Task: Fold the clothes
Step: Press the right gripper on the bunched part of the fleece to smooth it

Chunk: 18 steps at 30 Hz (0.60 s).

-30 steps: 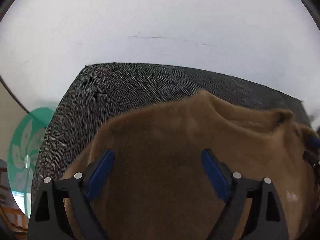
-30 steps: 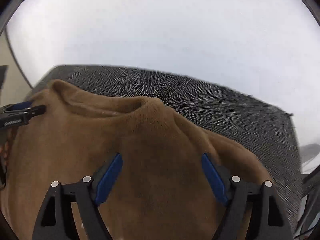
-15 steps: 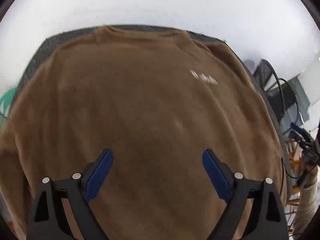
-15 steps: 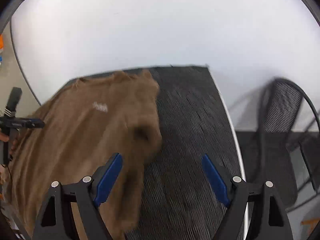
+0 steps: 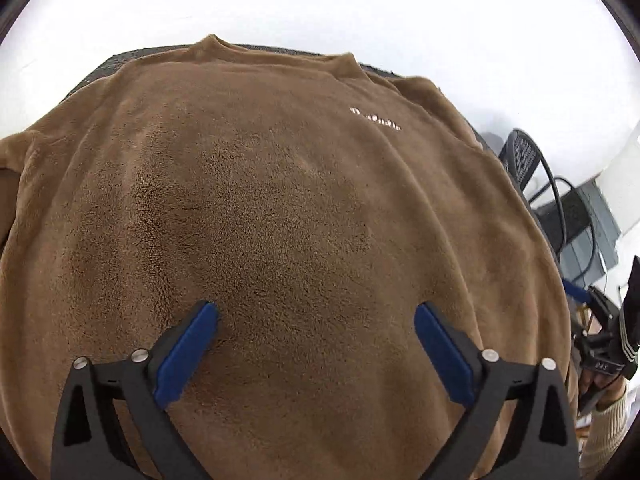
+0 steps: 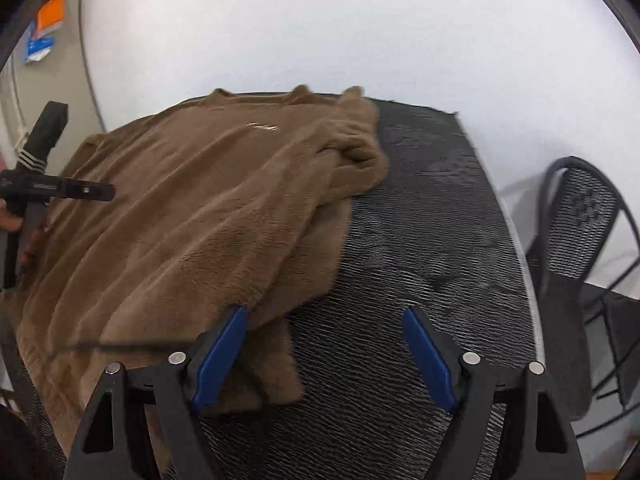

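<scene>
My sweater [image 5: 280, 220] lies spread on the mat [image 6: 420, 240], right sleeve [image 6: 352, 148] bunched upper centre; no fold yet. Left gripper [image 5: 316, 344] opening, right gripper [image 6: 324, 344] agape, both empty.

The sweater [image 6: 192, 216] lies spread on the worktop [image 6: 420, 240], covering its left part, with a sleeve bunched at its far right edge. A chair [image 6: 580, 240] stands right of the worktop.

White wall [image 6: 360, 32]; black mesh chair [image 6: 580, 216]
</scene>
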Motion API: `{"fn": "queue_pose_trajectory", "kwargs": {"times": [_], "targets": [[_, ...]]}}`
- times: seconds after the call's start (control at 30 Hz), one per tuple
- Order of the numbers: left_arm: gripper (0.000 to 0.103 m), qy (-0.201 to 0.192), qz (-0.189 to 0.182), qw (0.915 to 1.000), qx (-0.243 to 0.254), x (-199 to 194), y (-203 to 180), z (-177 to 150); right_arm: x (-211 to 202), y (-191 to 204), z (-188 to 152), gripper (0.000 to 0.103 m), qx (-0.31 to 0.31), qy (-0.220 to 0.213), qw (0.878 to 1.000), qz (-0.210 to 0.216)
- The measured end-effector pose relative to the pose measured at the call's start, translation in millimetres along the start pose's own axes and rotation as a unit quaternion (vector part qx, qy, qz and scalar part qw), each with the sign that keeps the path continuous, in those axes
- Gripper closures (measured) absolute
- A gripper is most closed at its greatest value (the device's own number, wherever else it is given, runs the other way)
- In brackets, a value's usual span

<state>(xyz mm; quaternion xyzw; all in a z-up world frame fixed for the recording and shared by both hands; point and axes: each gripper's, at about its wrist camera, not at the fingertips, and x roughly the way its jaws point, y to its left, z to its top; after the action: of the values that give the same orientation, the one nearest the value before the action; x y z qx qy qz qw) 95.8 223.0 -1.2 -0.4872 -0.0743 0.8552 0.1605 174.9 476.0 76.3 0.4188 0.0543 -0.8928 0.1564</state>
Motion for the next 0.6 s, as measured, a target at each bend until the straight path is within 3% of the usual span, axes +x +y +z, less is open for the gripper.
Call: {"fn": "queue_pose_trajectory", "kwargs": {"times": [0.07, 0.17, 0.33, 0.43, 0.5, 0.6], "targets": [[0.001, -0.011, 0.006, 0.9999, 0.003, 2, 0, -1, 7, 1, 5, 0.022, 0.008, 0.006, 1.000, 0.030], [0.001, -0.026, 0.022, 0.9992, 0.022, 4, -5, -8, 18, 8, 8, 0.030, 0.012, 0.009, 0.998, 0.058], [0.001, -0.038, 0.009, 0.9991, 0.014, 0, 2, -10, 27, 15, 9, 0.073, 0.034, 0.004, 0.995, 0.094], [0.001, -0.047, -0.016, 0.9988, -0.003, 1, 9, -8, 17, 9, 8, 0.088, 0.056, -0.015, 0.995, 0.084], [0.001, -0.051, -0.031, 0.9981, -0.013, 1, 14, -7, 3, -3, 7, 0.088, 0.085, -0.037, 0.993, 0.074], [0.001, -0.057, -0.048, 0.9968, -0.026, 0, 20, -5, -35, -32, 2, 0.096, 0.136, -0.090, 0.986, 0.019]]}}
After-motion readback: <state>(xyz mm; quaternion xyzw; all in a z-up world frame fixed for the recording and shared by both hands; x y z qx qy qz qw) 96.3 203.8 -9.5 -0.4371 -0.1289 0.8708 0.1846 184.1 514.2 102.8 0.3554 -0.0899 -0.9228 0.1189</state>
